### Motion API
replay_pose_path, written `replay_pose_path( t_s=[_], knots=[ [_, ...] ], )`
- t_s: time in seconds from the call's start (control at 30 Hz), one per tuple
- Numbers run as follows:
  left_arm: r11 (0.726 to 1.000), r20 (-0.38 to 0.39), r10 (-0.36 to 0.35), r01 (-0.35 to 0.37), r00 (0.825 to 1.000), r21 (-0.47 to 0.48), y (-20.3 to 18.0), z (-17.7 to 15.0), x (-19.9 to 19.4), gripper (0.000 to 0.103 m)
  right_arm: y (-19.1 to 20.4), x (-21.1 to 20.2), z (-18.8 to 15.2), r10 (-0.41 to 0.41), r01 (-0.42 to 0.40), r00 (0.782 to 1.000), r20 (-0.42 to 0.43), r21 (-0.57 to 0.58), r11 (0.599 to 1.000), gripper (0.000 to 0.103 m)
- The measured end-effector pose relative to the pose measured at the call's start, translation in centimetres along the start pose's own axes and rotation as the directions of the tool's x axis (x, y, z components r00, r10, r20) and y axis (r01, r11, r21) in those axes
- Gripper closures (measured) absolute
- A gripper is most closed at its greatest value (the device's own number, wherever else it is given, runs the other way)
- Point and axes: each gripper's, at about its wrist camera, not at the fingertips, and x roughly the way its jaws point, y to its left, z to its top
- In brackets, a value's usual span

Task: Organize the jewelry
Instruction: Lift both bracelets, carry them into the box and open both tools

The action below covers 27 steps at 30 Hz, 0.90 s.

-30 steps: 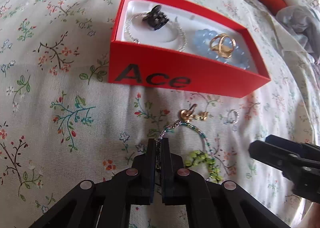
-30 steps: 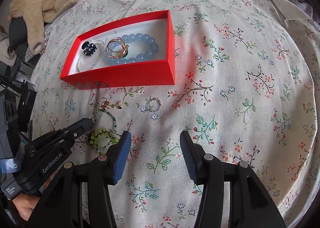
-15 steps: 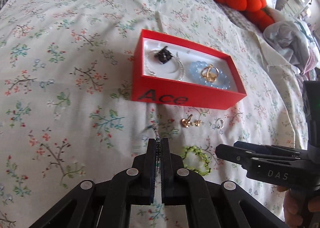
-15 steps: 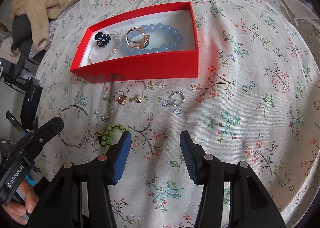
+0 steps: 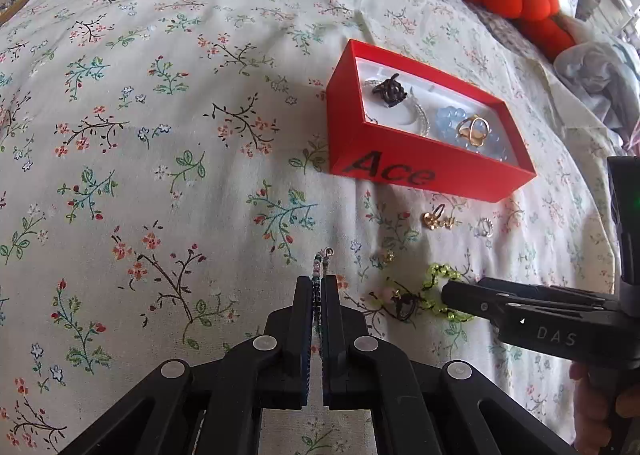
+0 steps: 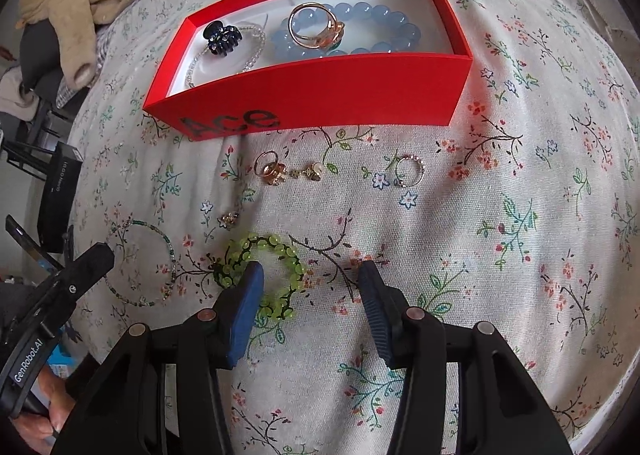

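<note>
A red "Ace" box lies on the floral bedspread and holds a dark hair claw, a blue bead bracelet and a gold ring. My left gripper is shut on a thin beaded bracelet, lifted off the spread to the left of the box. My right gripper is open, low over a green bead bracelet. Gold earrings and a small beaded ring lie in front of the box.
A small gold charm lies near the green bracelet. A beige glove lies at the bed's far left edge. An orange pumpkin plush and crumpled cloth lie beyond the box.
My left gripper has lifted the thin beaded bracelet off the bed and pulled back to the left. My right gripper has moved forward over the green bracelet.
</note>
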Motion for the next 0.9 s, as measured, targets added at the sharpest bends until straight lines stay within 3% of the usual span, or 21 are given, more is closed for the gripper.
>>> replay_pose_path(
  t_s=[0.17, 0.27, 0.63, 0.9],
  knots=[
    [1.000, -0.007, 0.006, -0.006, 1.000, 0.001, -0.1, -0.1, 0.3, 0.103, 0.4, 0.1, -0.3, -0.001, 0.001, 1.000, 0.009, -0.033, 0.999, 0.092],
    [1.000, -0.008, 0.008, -0.008, 1.000, 0.000, -0.1, 0.0, 0.4, 0.103, 0.6, -0.3, -0.4, 0.005, -0.004, 1.000, 0.016, -0.044, 0.999, 0.096],
    [1.000, 0.016, 0.007, -0.007, 1.000, 0.011, -0.5, 0.4, -0.3, 0.103, 0.2, -3.5, -0.3, 0.060, -0.058, 0.994, 0.090, -0.033, 0.998, 0.098],
    [1.000, 0.052, -0.023, 0.022, 0.998, 0.017, -1.7, 1.5, -1.3, 0.103, -0.3, -7.5, 0.6, 0.094, -0.093, 0.975, 0.200, -0.015, 0.996, 0.098]
  ],
)
